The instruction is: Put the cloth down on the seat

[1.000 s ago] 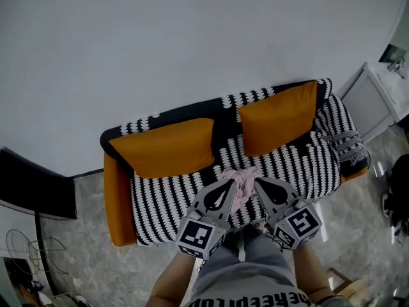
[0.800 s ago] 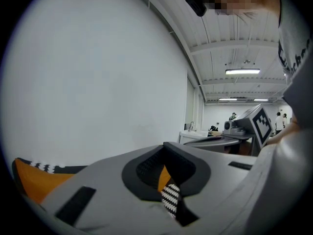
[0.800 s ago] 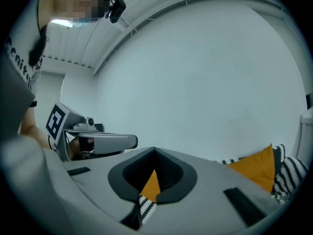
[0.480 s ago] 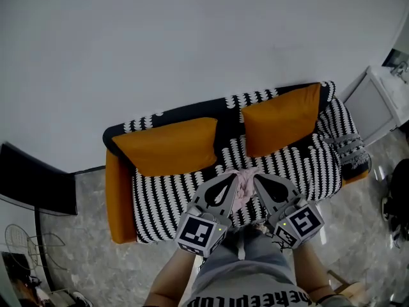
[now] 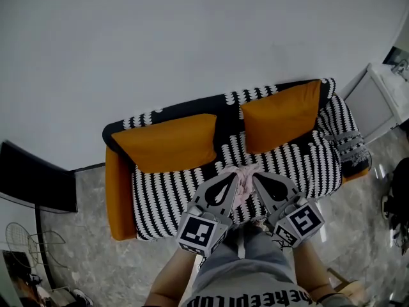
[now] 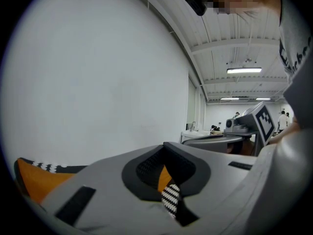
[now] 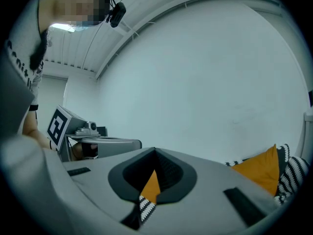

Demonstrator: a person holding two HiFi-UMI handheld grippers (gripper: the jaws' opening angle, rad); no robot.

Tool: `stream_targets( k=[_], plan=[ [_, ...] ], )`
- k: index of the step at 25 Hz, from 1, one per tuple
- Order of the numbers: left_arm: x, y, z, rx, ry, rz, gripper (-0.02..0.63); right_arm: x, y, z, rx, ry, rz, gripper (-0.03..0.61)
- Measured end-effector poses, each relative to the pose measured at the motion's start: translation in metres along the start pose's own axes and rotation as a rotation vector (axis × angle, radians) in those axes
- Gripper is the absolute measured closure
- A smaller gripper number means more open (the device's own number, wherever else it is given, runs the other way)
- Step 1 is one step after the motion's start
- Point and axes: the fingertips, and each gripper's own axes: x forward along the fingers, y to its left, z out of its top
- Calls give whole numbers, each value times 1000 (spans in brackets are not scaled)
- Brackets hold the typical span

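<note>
A pink cloth (image 5: 243,187) hangs bunched between my two grippers, just above the front of the black-and-white striped seat (image 5: 166,197). In the head view its upper edge meets both tips. My left gripper (image 5: 234,178) and right gripper (image 5: 255,178) point at the sofa side by side, both shut on the cloth. In the left gripper view the jaws (image 6: 167,169) are pressed together and only a sliver of orange cushion and striped cover shows through. The right gripper view (image 7: 152,166) shows the same. The cloth itself is hidden in both gripper views.
Two orange cushions (image 5: 167,142) (image 5: 281,115) lean on the sofa back against a white wall. A grey folded throw (image 5: 348,147) lies on the right armrest. A white cabinet (image 5: 377,101) stands to the right, a dark panel (image 5: 32,184) to the left, over grey floor.
Both grippers with the cloth have edged slightly forward toward the sofa. The jaws stay shut.
</note>
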Motion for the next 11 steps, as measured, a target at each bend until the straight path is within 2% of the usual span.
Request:
stream_targets(
  k=[11],
  plan=[
    [-5,-4,-4,12,4,12,586,-5,5,-1,2,-4,1,571]
  ],
)
